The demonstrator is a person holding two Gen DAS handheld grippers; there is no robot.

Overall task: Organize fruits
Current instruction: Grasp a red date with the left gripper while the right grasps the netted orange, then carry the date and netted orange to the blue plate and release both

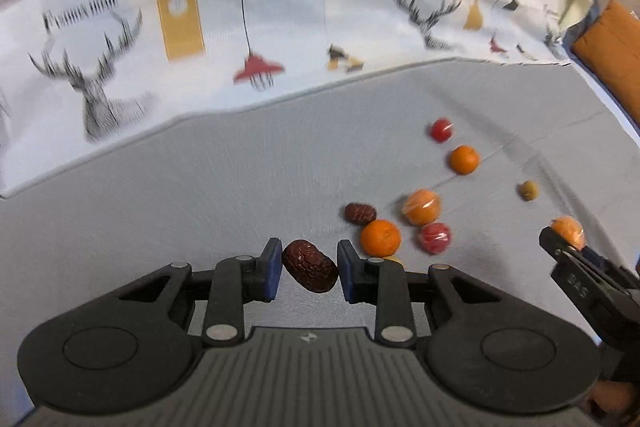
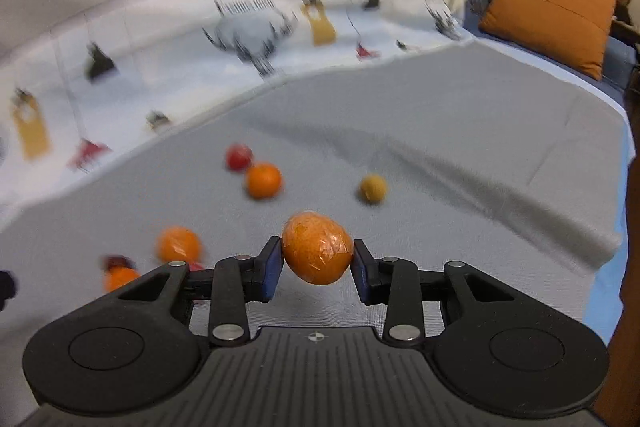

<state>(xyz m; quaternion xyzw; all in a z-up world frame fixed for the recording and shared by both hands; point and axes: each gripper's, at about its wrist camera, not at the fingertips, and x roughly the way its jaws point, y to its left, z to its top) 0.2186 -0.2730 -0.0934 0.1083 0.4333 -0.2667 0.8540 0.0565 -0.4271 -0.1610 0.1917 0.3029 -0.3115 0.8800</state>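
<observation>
My left gripper (image 1: 309, 269) is shut on a dark red date (image 1: 310, 271), held just above the grey cloth (image 1: 200, 207). My right gripper (image 2: 316, 259) is shut on a plastic-wrapped orange (image 2: 317, 247); it also shows at the right edge of the left wrist view (image 1: 570, 233). On the cloth lie a second date (image 1: 360, 213), a bare orange (image 1: 380, 237), a wrapped orange (image 1: 422, 207), a wrapped red fruit (image 1: 435, 237), another orange (image 1: 464, 159), a red fruit (image 1: 441, 129) and a small yellowish fruit (image 1: 529, 190).
A white cloth printed with deer heads and lamps (image 1: 120, 47) lies beyond the grey cloth. An orange cushion (image 2: 548, 15) sits at the far right. The grey cloth has a raised fold (image 2: 460, 163) to the right of the fruits.
</observation>
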